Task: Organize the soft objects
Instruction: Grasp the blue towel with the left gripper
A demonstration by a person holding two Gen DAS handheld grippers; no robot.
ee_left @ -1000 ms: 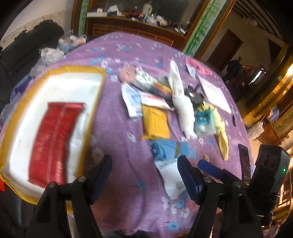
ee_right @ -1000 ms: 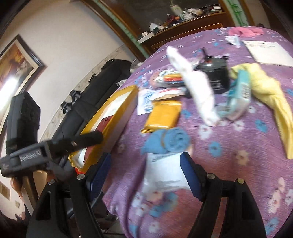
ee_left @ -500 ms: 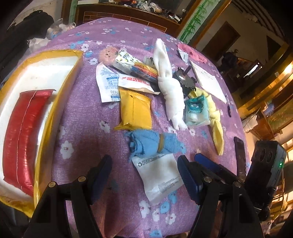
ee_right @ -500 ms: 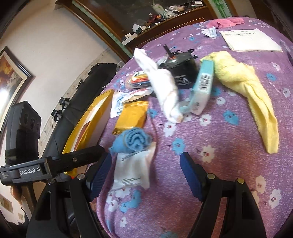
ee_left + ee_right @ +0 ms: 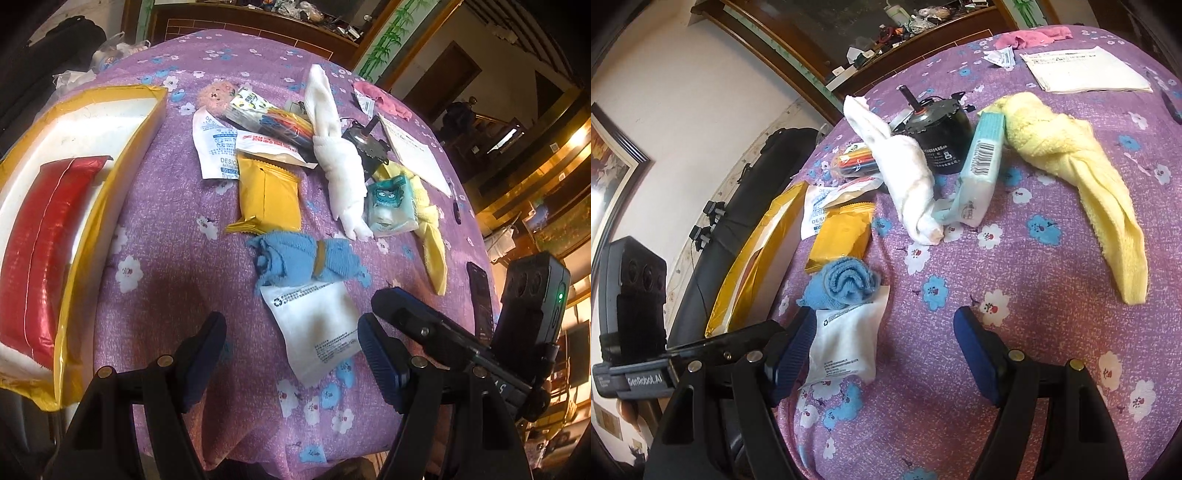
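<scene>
While both grippers are held low over the near edge of the counter, nothing is gripped by either. The fingers of the left gripper are spread wide, and the white packet is seen lying flat between them, untouched. The fingers of the right gripper are likewise spread wide over bare flowered purple cloth, with the same white packet just beside its left finger; whether that finger touches it cannot be told.

A rolled blue cloth, bound by a yellow band, is placed right behind the packet, its edge overlapping the packet's far end. Farther back a yellow snack pack is laid, and beside it a twisted white towel runs away from the camera. A tissue pack is propped against the towel's near end, and a knotted yellow towel stretches to the right of it. A black motor is stood behind the white towel. At the left edge, an open yellow box holds a red pouch. A pink cloth and a sheet of paper are set at the far side.
</scene>
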